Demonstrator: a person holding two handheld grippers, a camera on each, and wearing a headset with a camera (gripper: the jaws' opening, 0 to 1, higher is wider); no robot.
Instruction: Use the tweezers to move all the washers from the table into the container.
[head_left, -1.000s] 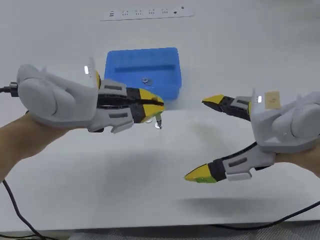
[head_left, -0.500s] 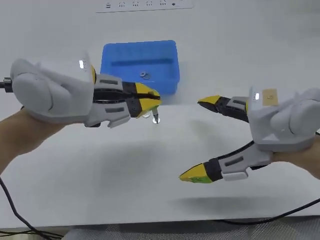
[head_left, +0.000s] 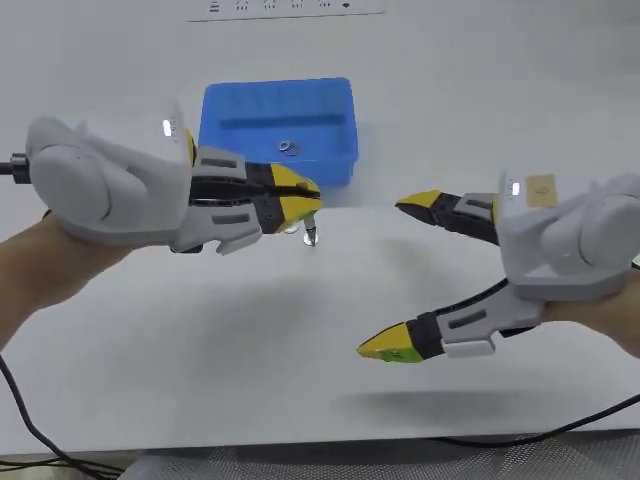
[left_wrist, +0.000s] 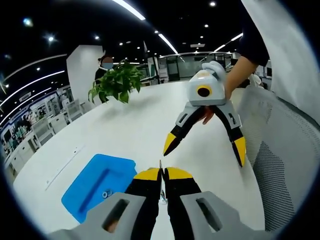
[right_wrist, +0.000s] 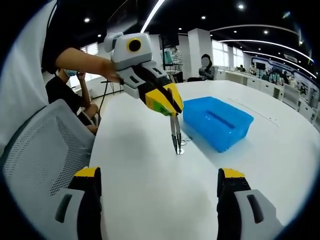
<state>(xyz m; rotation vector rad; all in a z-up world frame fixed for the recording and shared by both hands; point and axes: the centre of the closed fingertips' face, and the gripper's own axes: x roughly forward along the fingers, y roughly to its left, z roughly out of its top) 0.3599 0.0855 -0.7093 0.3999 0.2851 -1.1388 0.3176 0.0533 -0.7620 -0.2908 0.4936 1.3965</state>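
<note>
So the left hand-held gripper (head_left: 305, 200) has its jaws pressed together on the tweezers (right_wrist: 176, 132). They hang point-down from the yellow tips, with the points right at the desk (head_left: 200, 350) just in front of the blue container (head_left: 240, 125). A few loose washers (right_wrist: 184, 142) lie on the desk right beside the tweezer points, and I can't tell from here if one is actually pinched. A couple of binned washers (head_left: 289, 148) already sit on the container floor. The right hand-held gripper (head_left: 381, 277) is spread wide, holding nothing, off to the side and well apart from the action.

imo the trick here is to close the points across one washer's rim, not flat on top of it. Then lift straight up before swinging over, and clear the container's near wall with room to spare. Ease off only once the points are over the container floor. Jerk it and that washer probably pings off across the desk
</note>
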